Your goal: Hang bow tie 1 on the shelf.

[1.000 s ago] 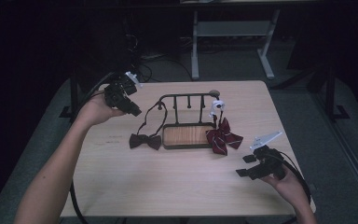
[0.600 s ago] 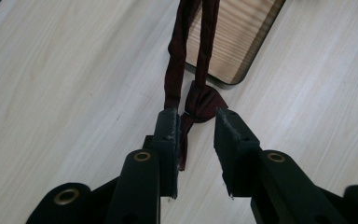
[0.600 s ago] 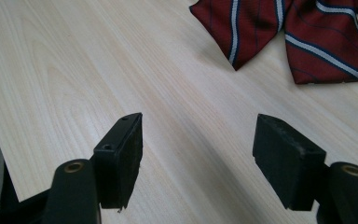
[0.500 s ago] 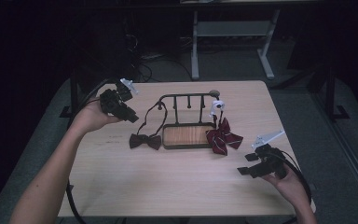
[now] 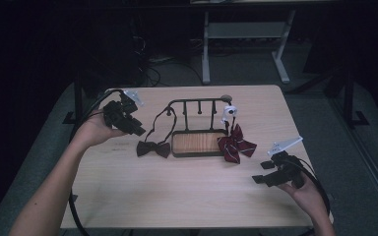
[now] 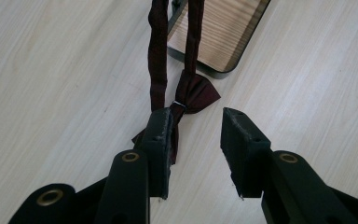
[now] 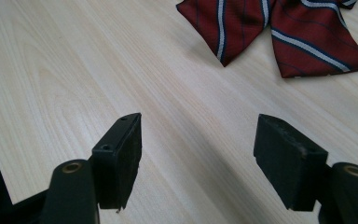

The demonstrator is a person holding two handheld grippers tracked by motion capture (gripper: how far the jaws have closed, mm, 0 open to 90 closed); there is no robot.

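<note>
High view: left gripper (image 5: pixel 137 131) above worktop (image 5: pixel 177 196) left of dark bow tie (image 5: pixel 153 149), released; tie lies crosswise beside rack (image 5: pixel 197 142). Right gripper (image 5: pixel 260 173) low at right, released, empty.

Left gripper view: jaws just opening, half apart, nothing clamped; bow tie (image 6: pixel 191 93) just ahead, strap running away toward rack.

Right gripper view: jaws wide; striped tie (image 7: pixel 279 32) ahead.

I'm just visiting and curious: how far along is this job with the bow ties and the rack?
Done: both ties' straps are looped over the rack, the dark bow tie and striped bow tie resting on the table. In hand: the left hand-held gripper has just been opening, nothing pressed between its jaws. The right hand-held gripper is open. Little seems left.
</note>
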